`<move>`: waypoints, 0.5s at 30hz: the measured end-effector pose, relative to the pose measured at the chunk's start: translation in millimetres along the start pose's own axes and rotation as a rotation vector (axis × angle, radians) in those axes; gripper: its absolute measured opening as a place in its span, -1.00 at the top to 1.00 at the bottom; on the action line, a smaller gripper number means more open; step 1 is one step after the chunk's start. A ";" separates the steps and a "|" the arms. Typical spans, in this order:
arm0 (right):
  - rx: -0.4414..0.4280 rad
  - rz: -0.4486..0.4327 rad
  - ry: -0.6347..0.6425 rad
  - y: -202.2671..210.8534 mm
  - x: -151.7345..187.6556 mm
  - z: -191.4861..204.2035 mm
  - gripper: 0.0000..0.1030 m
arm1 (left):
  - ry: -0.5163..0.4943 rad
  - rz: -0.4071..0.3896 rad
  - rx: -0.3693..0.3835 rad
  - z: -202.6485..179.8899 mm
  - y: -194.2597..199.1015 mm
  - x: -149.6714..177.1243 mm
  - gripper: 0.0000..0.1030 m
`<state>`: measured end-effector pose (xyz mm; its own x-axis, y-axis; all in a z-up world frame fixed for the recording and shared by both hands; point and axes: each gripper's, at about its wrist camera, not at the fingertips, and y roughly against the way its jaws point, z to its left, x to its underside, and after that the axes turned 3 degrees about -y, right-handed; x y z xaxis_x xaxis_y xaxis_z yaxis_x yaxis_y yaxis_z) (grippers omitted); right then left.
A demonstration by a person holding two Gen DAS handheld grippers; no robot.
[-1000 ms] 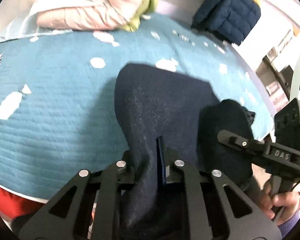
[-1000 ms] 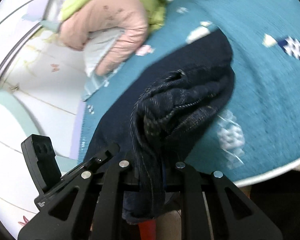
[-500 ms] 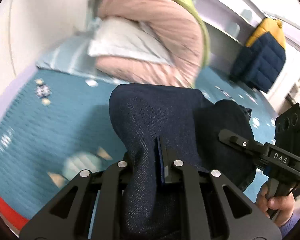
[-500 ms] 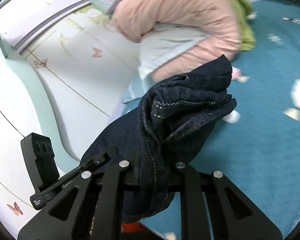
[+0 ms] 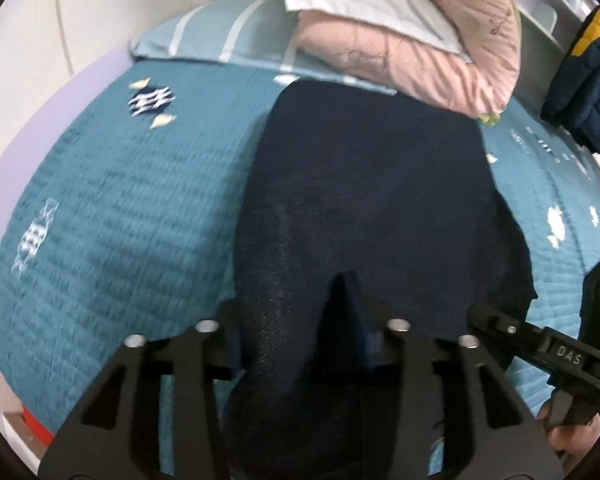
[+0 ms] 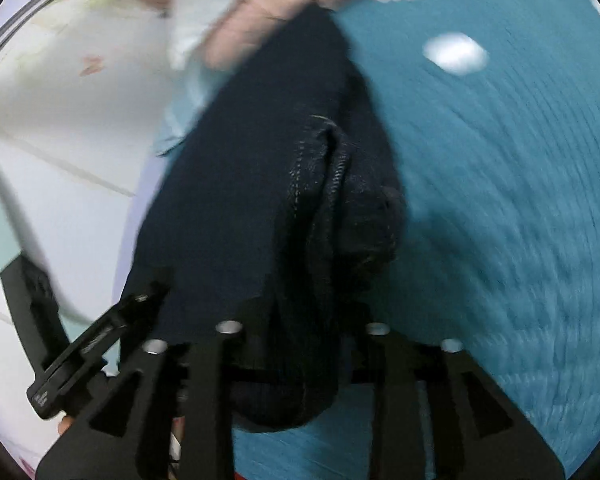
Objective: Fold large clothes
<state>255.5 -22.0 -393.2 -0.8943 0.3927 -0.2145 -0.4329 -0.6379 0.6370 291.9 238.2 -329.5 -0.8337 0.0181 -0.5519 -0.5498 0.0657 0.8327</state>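
Dark blue jeans [image 5: 364, 184] lie stretched over the teal bedspread [image 5: 140, 200], their far edge against the pink duvet. My left gripper [image 5: 292, 296] is low over the near end; its jaws are opening, with denim still draped between them and hiding the left finger. In the right wrist view the bunched seam of the jeans [image 6: 332, 184] runs up from my right gripper [image 6: 304, 312]. Its jaws are opening too, with a thick fold still lying between them. The right gripper [image 5: 540, 344] also shows at the lower right of the left wrist view, with a hand on its handle.
A pink duvet [image 5: 420, 40] with a white pillow lies piled at the bed's head over a striped pillow [image 5: 220, 36]. A navy and yellow quilted jacket [image 5: 584, 80] sits at the far right. A pale wall [image 6: 60, 120] borders the bed's left. Bedspread [image 6: 500, 200] lies to the right.
Both grippers swung with the hanging jeans toward the pillows and came down, so the cloth now lies on the bedspread. Both pairs of jaws have spread wider.
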 end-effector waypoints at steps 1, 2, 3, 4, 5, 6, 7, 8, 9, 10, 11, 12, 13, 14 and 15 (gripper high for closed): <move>-0.009 -0.002 0.001 2.8 2.3 -3.6 0.29 | 0.004 -0.004 -0.001 2.4 2.1 2.9 0.07; -0.002 -0.002 0.010 6.5 3.3 -4.8 0.29 | 0.007 -0.002 -0.010 2.6 4.7 4.7 0.04; 0.002 0.000 0.011 9.3 3.4 -5.3 0.27 | 0.012 -0.002 -0.016 3.8 7.4 6.4 0.01; 0.008 0.007 0.004 13.1 3.0 -6.9 0.25 | 0.016 -0.001 -0.020 4.5 9.5 8.7 -0.01; 0.017 0.016 -0.005 18.0 2.5 -9.5 0.22 | 0.024 0.006 -0.032 7.1 13.8 10.1 -0.01; 0.025 0.020 -0.009 23.1 2.5 -11.1 0.21 | 0.031 0.006 -0.039 9.3 18.7 11.5 -0.02; 0.032 0.022 -0.009 32.4 2.5 -11.7 0.19 | 0.042 0.003 -0.048 10.7 26.4 12.9 -0.02; 0.031 0.014 0.006 44.0 3.4 -10.1 0.18 | 0.049 -0.007 -0.053 9.8 37.4 13.8 -0.02; 0.025 0.000 0.027 53.1 5.3 -6.8 0.18 | 0.050 -0.030 -0.037 8.0 48.7 13.7 -0.02; 0.028 -0.029 0.070 67.0 7.0 0.7 0.19 | 0.046 -0.060 -0.019 4.1 62.6 14.6 -0.02; 0.028 -0.065 0.118 80.4 9.7 11.3 0.21 | 0.039 -0.077 -0.009 0.9 70.5 14.9 -0.02; 0.020 -0.103 0.158 89.1 9.6 20.9 0.31 | 0.029 -0.099 0.014 -5.0 80.3 15.7 -0.02; 0.009 -0.124 0.197 93.4 8.8 31.3 0.39 | 0.029 -0.116 0.034 -10.5 86.6 16.7 -0.02; 0.001 -0.129 0.230 93.0 8.4 39.1 0.48 | 0.034 -0.113 0.056 -15.5 87.7 18.0 -0.02; -0.021 -0.120 0.259 89.1 5.2 47.8 0.50 | 0.038 -0.095 0.077 -20.4 83.8 17.8 -0.02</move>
<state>217.7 -45.2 -302.1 -0.8343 0.2862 -0.4711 -0.5376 -0.6116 0.5805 230.0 223.7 -268.6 -0.7801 -0.0293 -0.6250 -0.6222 0.1413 0.7700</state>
